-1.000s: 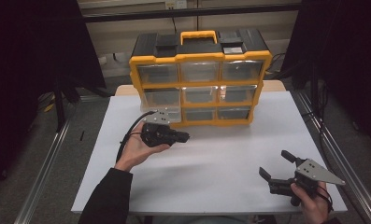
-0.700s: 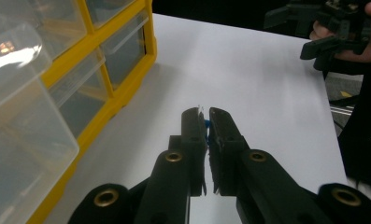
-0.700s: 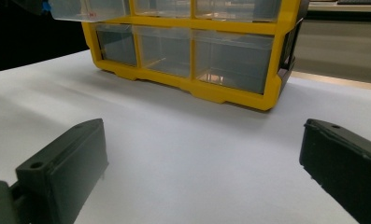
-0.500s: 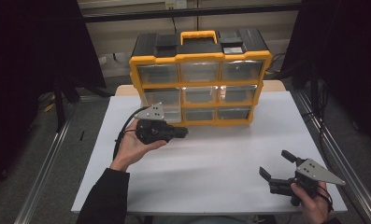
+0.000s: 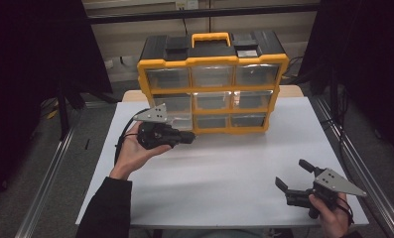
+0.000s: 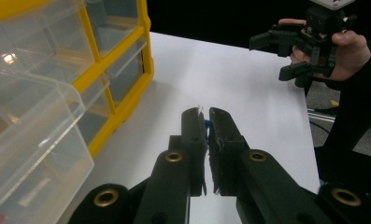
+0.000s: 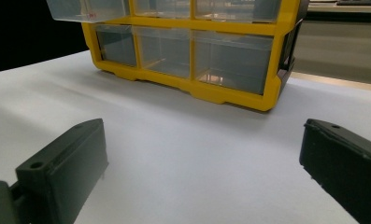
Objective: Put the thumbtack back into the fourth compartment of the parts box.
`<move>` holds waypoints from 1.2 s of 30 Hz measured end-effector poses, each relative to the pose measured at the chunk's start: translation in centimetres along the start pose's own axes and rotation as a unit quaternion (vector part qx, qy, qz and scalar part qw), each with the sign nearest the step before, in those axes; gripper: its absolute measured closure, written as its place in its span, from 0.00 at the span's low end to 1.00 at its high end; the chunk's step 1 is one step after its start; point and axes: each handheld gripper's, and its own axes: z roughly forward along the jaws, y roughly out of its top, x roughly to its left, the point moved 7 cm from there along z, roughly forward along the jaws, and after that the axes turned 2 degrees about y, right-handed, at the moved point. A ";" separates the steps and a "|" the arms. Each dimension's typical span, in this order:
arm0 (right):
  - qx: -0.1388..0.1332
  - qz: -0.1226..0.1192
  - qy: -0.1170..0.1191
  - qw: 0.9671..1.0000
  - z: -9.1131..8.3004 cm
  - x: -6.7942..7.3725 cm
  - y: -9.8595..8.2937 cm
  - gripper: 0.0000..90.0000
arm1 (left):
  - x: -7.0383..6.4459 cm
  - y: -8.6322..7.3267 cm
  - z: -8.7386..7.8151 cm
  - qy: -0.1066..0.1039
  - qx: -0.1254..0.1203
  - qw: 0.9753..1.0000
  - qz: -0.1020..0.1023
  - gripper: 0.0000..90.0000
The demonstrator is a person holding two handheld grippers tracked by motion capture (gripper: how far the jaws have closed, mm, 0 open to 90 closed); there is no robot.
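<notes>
A small blue object (image 6: 206,125) is pinched between the closed jaws of the left gripper (image 6: 204,126), and little of it can be made out. This gripper is held above the table (image 5: 234,158), just beside the drawer (image 6: 29,135) pulled out of the yellow organizer (image 5: 212,82). The drawer's contents are blurred. The right gripper (image 5: 296,174) is held with jaws spread wide and empty near the table's front right edge, well apart from the organizer, with bare table between.
</notes>
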 end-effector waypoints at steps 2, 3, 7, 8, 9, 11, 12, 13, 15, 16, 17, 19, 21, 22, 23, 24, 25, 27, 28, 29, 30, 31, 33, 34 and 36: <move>0.000 0.000 0.000 1.000 0.0 0.0 0.0 0.01 | 0.0 0.3 -0.3 0.001 -0.003 1.000 0.001 0.95; -0.001 -0.001 -0.001 1.000 0.0 0.0 0.0 0.01 | 0.0 0.3 -0.5 0.002 -0.002 1.000 0.001 0.95; -0.002 -0.003 -0.001 1.000 0.1 0.0 0.0 0.01 | 0.2 0.6 -1.0 0.003 0.001 1.000 0.003 0.95; -0.002 -0.003 -0.001 1.000 0.1 0.0 0.0 0.01 | 0.2 0.7 -1.2 0.007 0.005 1.000 0.005 0.95; -0.002 -0.003 -0.001 1.000 0.1 0.0 0.0 0.01 | 0.2 0.8 -1.3 0.005 0.002 1.000 0.003 0.95; -0.002 -0.002 0.000 1.000 0.0 0.0 0.0 0.01 | 0.4 1.1 -1.6 0.006 0.002 1.000 0.003 0.95; -0.003 -0.003 -0.001 1.000 0.0 0.0 0.0 0.01 | 0.5 1.2 -1.8 0.010 0.002 1.000 0.006 0.95; -0.002 -0.003 0.000 1.000 0.0 0.0 0.0 0.01 | 0.5 1.3 -1.9 0.008 0.002 1.000 0.004 0.95; -0.003 -0.003 -0.001 1.000 0.0 0.0 0.0 0.01 | 0.6 1.6 -2.2 0.010 0.001 1.000 0.005 0.95; -0.003 -0.003 0.000 1.000 0.0 0.0 0.0 0.01 | 0.7 1.7 -2.4 0.014 0.003 1.000 0.006 0.95; -0.003 -0.005 -0.001 1.000 0.0 0.0 0.1 0.01 | 0.7 1.8 -2.5 0.013 0.001 1.000 0.005 0.95; -0.003 -0.005 0.000 1.000 0.0 0.1 0.1 0.01 | 0.7 2.1 -2.7 0.012 -0.001 1.000 0.003 0.95; -0.003 -0.004 0.000 1.000 0.0 0.1 0.1 0.01 | 0.8 2.3 -2.9 0.013 0.005 1.000 0.009 0.95; -0.003 -0.005 -0.001 1.000 0.0 0.0 0.1 0.01 | 0.9 2.3 -3.0 0.014 0.007 1.000 0.009 0.95; -0.004 -0.004 -0.001 1.000 0.0 0.0 0.1 0.01 | 1.0 2.5 -3.1 0.016 0.006 1.000 0.009 0.95; -0.004 -0.004 -0.001 1.000 0.0 0.0 0.1 0.01 | 1.1 2.6 -3.3 0.017 0.006 1.000 0.010 0.95; -0.004 -0.004 0.000 1.000 0.0 0.0 0.1 0.01 | 1.1 2.7 -3.3 0.018 0.004 1.000 0.008 0.95; -0.004 -0.004 0.000 1.000 0.0 0.0 0.1 0.01 | 1.3 2.9 -3.6 0.019 0.004 1.000 0.009 0.95; -0.004 -0.004 0.000 1.000 0.0 0.0 0.1 0.01 | 1.4 3.0 -3.7 0.021 0.003 1.000 0.009 0.95; -0.004 -0.005 0.000 1.000 0.0 0.0 0.1 0.01 | 1.4 3.1 -3.9 0.024 0.003 1.000 0.007 0.95; -0.004 -0.005 0.000 1.000 0.0 0.0 0.1 0.01 | 1.4 3.3 -4.0 0.023 0.002 1.000 0.011 0.95; -0.004 -0.005 0.000 1.000 0.0 0.1 0.1 0.01 | 1.3 3.4 -4.0 0.024 -0.001 1.000 0.007 0.95; -0.004 -0.005 0.000 1.000 0.0 0.0 0.1 0.01 | 1.4 3.6 -4.2 0.026 0.001 1.000 0.013 0.95; -0.004 -0.005 0.000 1.000 0.0 0.0 0.1 0.01 | 1.5 3.8 -4.3 0.028 0.002 1.000 0.014 0.95; -0.002 -0.006 0.002 1.000 0.0 0.1 0.1 0.01 | 1.6 4.1 -4.5 0.032 -0.001 0.999 0.010 0.95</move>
